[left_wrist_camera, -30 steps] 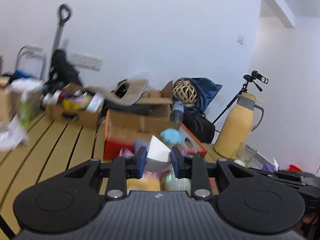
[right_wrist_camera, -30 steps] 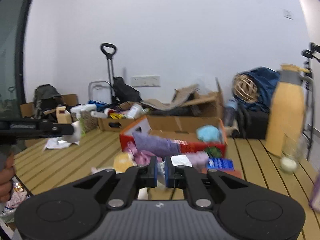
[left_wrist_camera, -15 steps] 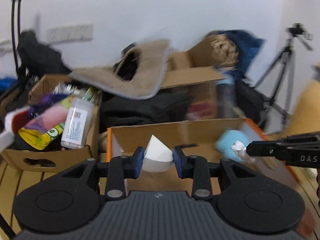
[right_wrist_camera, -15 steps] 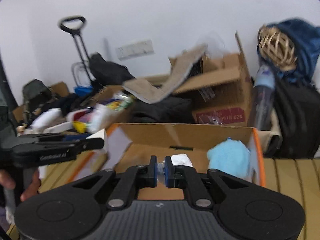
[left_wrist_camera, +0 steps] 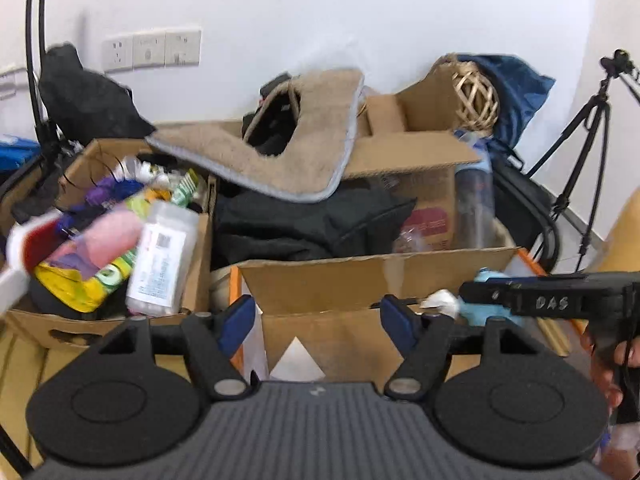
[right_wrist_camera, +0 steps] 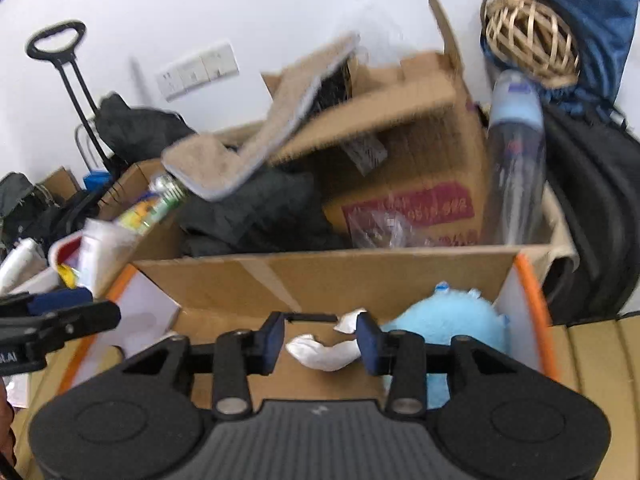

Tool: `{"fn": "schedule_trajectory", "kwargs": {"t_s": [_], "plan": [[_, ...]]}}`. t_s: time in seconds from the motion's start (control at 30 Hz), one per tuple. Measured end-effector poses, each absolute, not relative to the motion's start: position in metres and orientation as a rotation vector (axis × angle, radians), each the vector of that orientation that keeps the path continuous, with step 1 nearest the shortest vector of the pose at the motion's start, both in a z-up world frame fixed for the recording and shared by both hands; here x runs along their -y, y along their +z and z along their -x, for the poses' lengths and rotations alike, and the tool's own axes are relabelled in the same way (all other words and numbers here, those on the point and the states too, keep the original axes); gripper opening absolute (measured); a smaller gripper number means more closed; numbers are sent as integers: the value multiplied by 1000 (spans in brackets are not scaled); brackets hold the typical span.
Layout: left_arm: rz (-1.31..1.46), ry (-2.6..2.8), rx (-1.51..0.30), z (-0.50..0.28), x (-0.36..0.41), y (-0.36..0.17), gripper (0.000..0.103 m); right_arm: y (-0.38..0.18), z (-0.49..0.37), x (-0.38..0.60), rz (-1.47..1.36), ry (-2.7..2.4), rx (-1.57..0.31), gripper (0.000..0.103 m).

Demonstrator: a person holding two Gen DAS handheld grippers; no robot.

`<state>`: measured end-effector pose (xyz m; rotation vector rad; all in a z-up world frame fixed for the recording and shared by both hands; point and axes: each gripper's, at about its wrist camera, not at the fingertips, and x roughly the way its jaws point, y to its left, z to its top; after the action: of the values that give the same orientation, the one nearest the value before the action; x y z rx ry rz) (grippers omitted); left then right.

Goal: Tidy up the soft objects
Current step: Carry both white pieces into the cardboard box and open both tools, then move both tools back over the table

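Observation:
An open cardboard box with an orange rim (left_wrist_camera: pixel 360 280) (right_wrist_camera: pixel 320 272) stands right in front of both grippers. My left gripper (left_wrist_camera: pixel 318 318) is open over it; a white cone-shaped soft piece (left_wrist_camera: pixel 296 358) lies loose below the jaws inside the box. My right gripper (right_wrist_camera: pixel 320 340) is open too; a crumpled white soft piece (right_wrist_camera: pixel 324 354) sits between and below its jaws in the box, beside a light blue plush toy (right_wrist_camera: pixel 448 320). The right gripper also shows at the right of the left wrist view (left_wrist_camera: pixel 552 300).
Behind the box are a larger cardboard box (right_wrist_camera: pixel 400 160) with a beige mat (left_wrist_camera: pixel 304 148) over it, black fabric (left_wrist_camera: pixel 304 220), a clear bottle (right_wrist_camera: pixel 516 160) and a wicker ball (right_wrist_camera: pixel 528 36). A carton of mixed items (left_wrist_camera: pixel 100 232) stands at the left, a tripod (left_wrist_camera: pixel 580 160) at the right.
Both grippers have opened over the box. The white cone has dropped out of the left jaws into the box, and the white crumpled piece has come free of the right jaws.

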<state>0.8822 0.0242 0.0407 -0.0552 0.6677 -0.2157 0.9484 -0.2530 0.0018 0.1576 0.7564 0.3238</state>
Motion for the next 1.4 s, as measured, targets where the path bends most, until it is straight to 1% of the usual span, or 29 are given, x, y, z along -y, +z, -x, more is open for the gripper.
{"fn": "schedule_trajectory", "kwargs": {"t_s": [0.13,0.2,0.3,0.37,0.43,0.53,0.6,0.67,0.7,0.77,0.83,0.87,0.9,0.97,1.07,1.17,1.27,1.4], "plan": [[65,-244,-613,-829,-31,85,79,57,-893,264,-127,354,-696,40],[70,-254,-583,-795,-35,104,81,84,-857,272,-105,365,-660,45],[62,-265,-527,-733,-37,131,87,116,-797,284,-76,378,-605,49],[61,-272,-482,-691,-38,144,92,130,-752,292,-66,390,-563,53],[72,-285,-440,-645,-41,151,94,138,-704,296,-52,408,-517,55],[84,-308,-387,-577,-45,151,98,143,-637,301,-30,429,-458,58],[87,-305,-349,-534,-48,147,100,140,-594,302,-9,444,-416,65],[81,-285,-287,-492,-49,139,103,133,-556,300,5,438,-382,71],[67,-265,-250,-475,-47,135,103,127,-537,298,20,445,-371,74],[6,-183,-170,-438,-41,122,103,115,-505,293,39,442,-353,74],[-41,-107,-137,-409,-34,107,103,104,-474,286,59,420,-333,74],[-46,-94,-125,-395,-32,100,103,97,-456,283,67,408,-314,77],[-38,-95,-123,-379,-32,93,103,90,-440,280,74,405,-304,82],[-14,-96,-142,-355,-32,82,103,76,-409,275,49,402,-294,85],[16,-102,-163,-320,-34,67,103,55,-368,271,19,396,-312,86],[17,-134,-184,-300,-33,56,103,33,-341,272,-9,377,-325,90],[-6,-145,-192,-298,-29,51,103,22,-333,270,10,369,-371,89],[19,-149,-200,-305,-26,47,103,21,-333,269,24,342,-343,89]]}}
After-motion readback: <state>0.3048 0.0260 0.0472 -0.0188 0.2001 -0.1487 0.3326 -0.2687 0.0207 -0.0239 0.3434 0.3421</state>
